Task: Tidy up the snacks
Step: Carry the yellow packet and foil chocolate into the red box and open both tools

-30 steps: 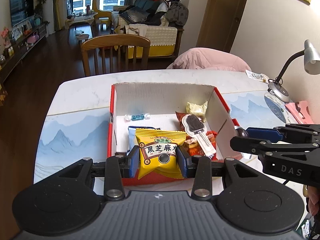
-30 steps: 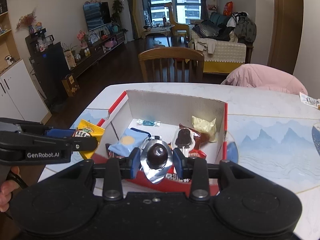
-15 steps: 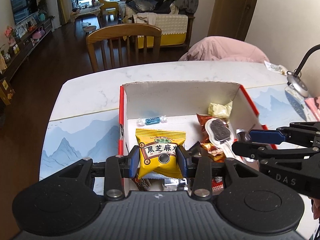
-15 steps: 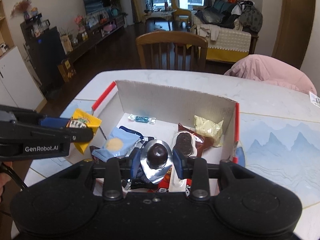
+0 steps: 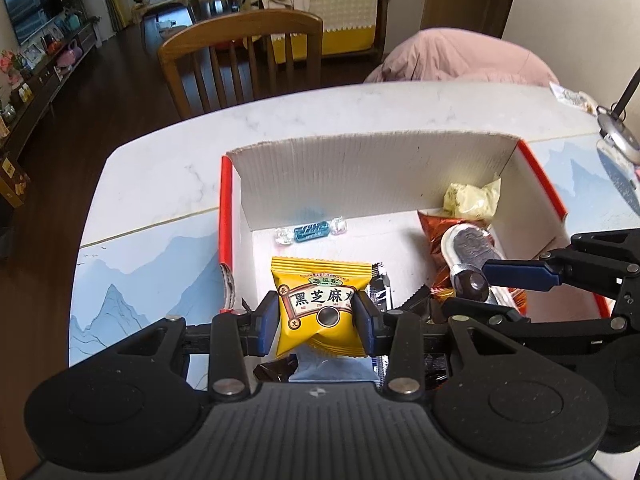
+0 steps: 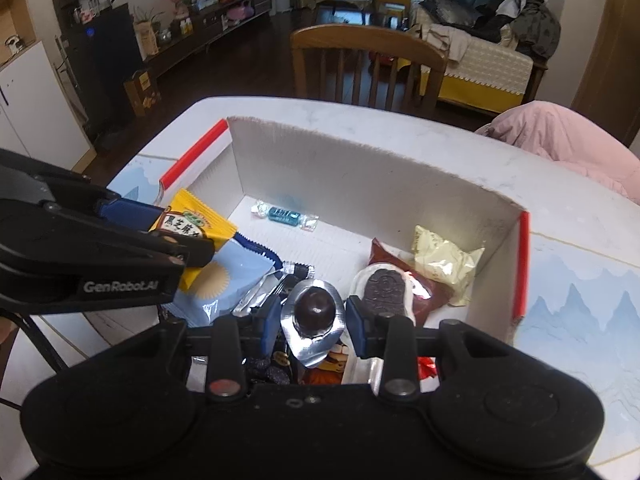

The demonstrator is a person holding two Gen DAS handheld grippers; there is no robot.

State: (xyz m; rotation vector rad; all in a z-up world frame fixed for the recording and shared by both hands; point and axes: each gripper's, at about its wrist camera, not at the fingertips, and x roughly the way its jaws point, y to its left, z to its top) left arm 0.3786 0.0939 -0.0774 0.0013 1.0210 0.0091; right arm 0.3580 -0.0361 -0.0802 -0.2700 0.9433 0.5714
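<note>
Marble table [image 5: 160, 168] carries your red-edged cardboard box [image 5: 360, 168] of snacks. Your left gripper [image 5: 316, 320] is clamped on a yellow packet [image 5: 320, 304] over the box's near left side, above a pale blue packet [image 6: 224, 280]. Your right gripper [image 6: 314, 316] pinches a foil-cupped chocolate [image 6: 314, 308] just above the near middle

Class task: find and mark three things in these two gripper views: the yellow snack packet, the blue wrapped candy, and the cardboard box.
yellow snack packet [image 5: 320, 304]: left wrist view, front label.
blue wrapped candy [image 5: 310, 231]: left wrist view, blue middle.
cardboard box [image 6: 360, 184]: right wrist view, inner back wall.
</note>
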